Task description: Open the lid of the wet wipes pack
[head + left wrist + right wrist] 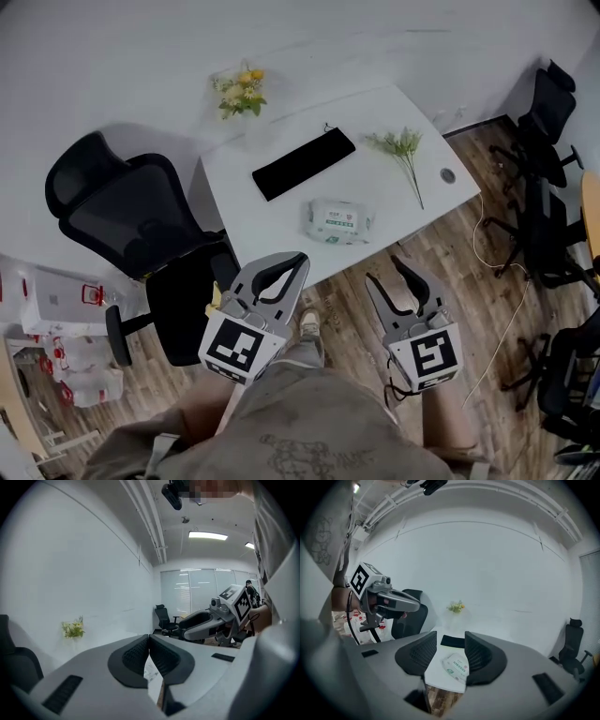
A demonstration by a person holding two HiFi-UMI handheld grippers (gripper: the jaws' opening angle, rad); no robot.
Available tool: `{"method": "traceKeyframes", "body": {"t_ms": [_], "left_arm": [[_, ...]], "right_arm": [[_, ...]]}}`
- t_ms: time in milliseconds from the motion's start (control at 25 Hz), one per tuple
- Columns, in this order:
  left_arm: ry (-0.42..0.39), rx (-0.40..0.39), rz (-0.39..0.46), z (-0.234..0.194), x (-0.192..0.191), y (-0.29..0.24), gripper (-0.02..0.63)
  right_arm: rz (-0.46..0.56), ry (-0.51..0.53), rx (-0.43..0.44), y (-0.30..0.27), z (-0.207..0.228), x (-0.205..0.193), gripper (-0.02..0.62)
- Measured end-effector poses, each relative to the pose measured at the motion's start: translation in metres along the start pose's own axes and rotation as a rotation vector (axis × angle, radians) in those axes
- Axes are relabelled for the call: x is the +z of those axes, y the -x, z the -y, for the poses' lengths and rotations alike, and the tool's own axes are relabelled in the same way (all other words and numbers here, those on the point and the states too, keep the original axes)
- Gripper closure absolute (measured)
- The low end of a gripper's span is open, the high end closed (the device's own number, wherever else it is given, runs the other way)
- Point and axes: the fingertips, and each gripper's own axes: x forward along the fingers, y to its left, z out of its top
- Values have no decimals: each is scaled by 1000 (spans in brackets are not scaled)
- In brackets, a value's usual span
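Observation:
The wet wipes pack (339, 221), white with green print, lies flat near the front edge of the white table (412, 202) with its lid down. Both grippers hang over the floor in front of the table, short of the pack. My left gripper (298, 259) is shut, its pads meeting at the tips with nothing between them (149, 638). My right gripper (384, 270) is open and empty. In the right gripper view the pack (457, 665) shows in the gap between the jaws (451, 637), well ahead of them. The left gripper (393, 600) shows at that view's left.
On the table lie a black pouch (303, 162), a green sprig (403, 150) and a yellow flower bunch (239, 92) at the back. A black office chair (131, 220) stands at the table's left, more chairs (544, 122) at the right. The floor is wood.

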Motion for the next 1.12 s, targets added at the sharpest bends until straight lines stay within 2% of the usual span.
{"method": "traceKeyframes", "body": {"t_ms": [80,320,600,1120], "left_arm": [[11,-9,-14,-16,-5,-14,588],[-29,-48,-78,-51,-23,-44,588],[-24,-44,-83,-68,-27,-59,588],[59,33,-169,-78,-68,-88,588]], "right_arm": [[-33,-15,-5,-23,9,-8,408],[-133,-51,-14,-69,23,-24,408],[-193,-52,-14,-94,27,-39,408],[-307,36,25,-136,46,-95,390]]}}
